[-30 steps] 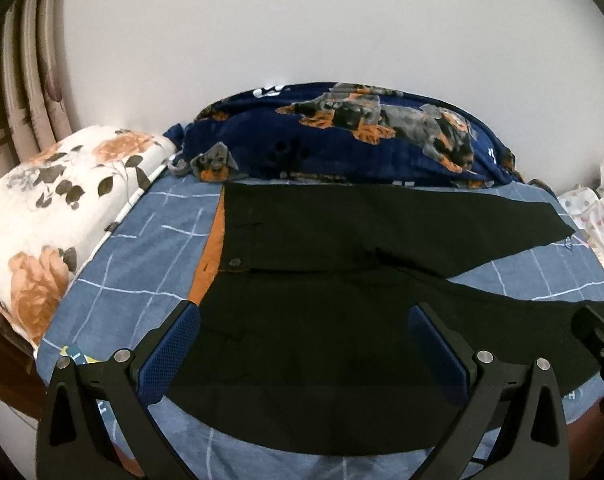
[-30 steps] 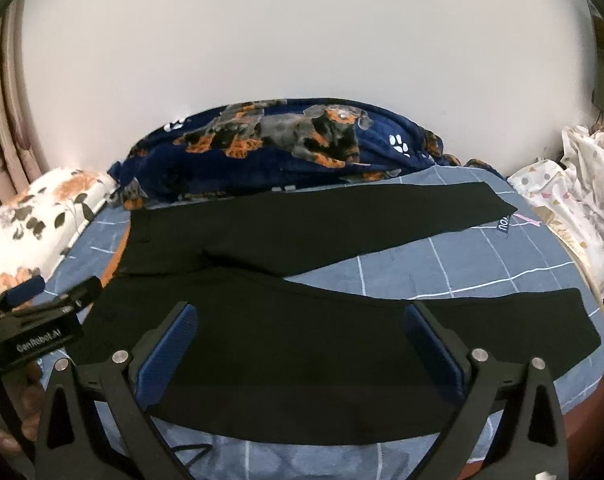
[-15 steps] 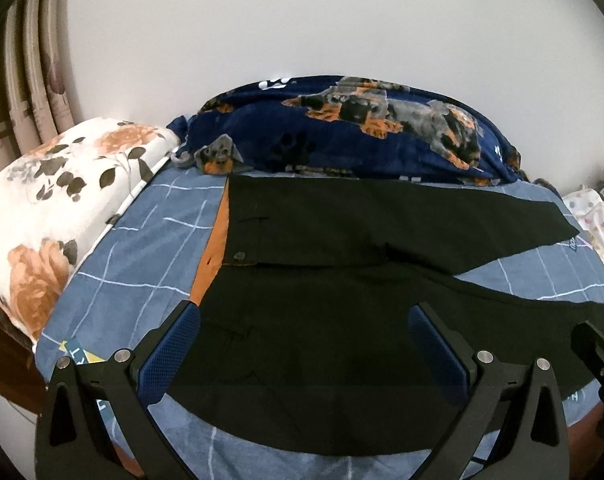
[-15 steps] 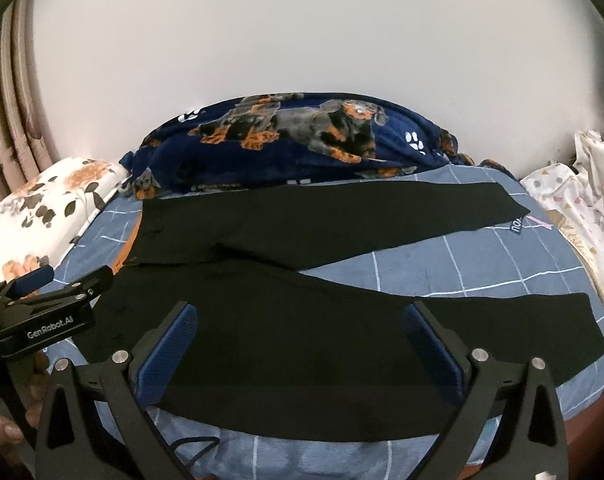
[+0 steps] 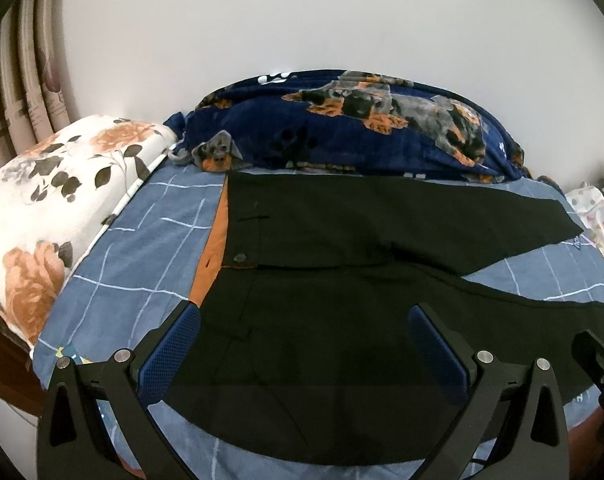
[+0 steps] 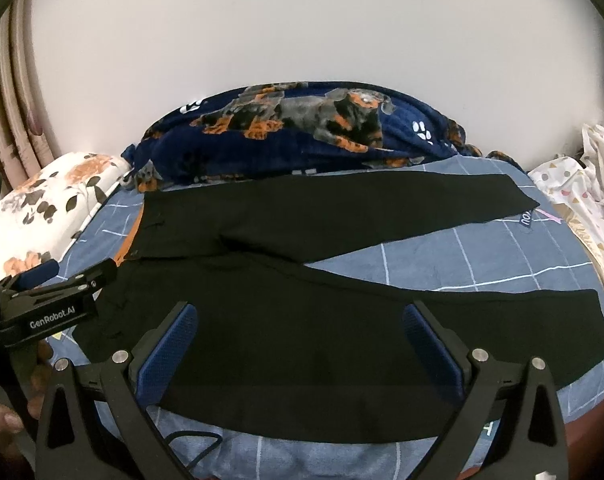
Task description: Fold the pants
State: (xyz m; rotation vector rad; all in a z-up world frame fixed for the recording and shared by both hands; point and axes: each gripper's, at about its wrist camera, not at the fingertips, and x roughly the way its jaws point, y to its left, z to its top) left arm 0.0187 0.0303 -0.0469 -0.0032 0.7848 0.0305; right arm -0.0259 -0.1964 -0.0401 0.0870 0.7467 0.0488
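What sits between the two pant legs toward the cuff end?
Only bare blue checked bedsheet: a wedge between the far leg and near leg of the black pants, clearest in the right wrist view.

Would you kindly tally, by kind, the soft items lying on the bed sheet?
Black pants: 1
Dog-print blanket: 1
Floral pillow: 1
Spotted white cloth: 1
Total: 4

Both wrist views face the wall from the bed's near edge; both share the pants [image 5: 322,248].
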